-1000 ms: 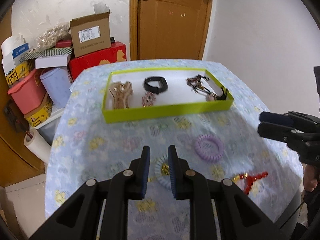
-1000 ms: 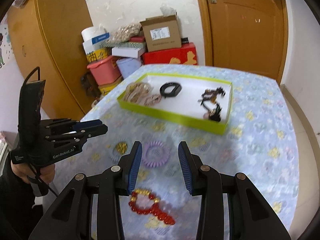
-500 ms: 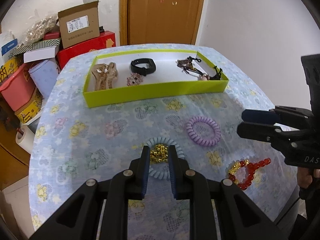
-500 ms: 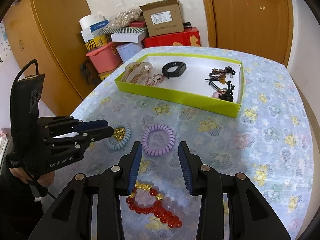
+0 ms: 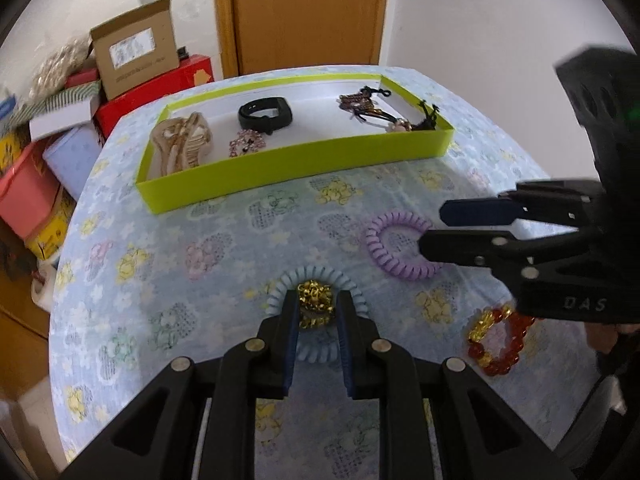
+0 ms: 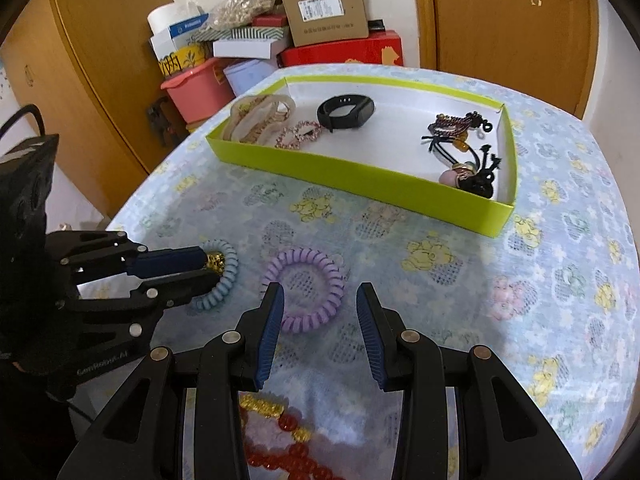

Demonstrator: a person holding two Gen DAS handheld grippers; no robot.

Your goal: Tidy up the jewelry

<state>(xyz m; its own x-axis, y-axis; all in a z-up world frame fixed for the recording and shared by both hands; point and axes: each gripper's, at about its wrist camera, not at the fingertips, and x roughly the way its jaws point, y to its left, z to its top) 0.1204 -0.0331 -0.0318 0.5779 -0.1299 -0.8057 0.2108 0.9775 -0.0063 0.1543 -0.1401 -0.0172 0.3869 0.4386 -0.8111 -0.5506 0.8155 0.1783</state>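
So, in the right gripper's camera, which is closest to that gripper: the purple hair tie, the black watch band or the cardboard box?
1. Purple hair tie, just ahead of the right gripper.
2. Black watch band, in the green tray.
3. Cardboard box, on the pile behind the table.

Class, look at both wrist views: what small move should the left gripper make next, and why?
Probably close the left gripper a little. Its open jaws already straddle the gold bead cluster on the pale blue spiral hair tie, which lies on the tablecloth, outside the lime-green cardboard tray that holds the sorted pieces.
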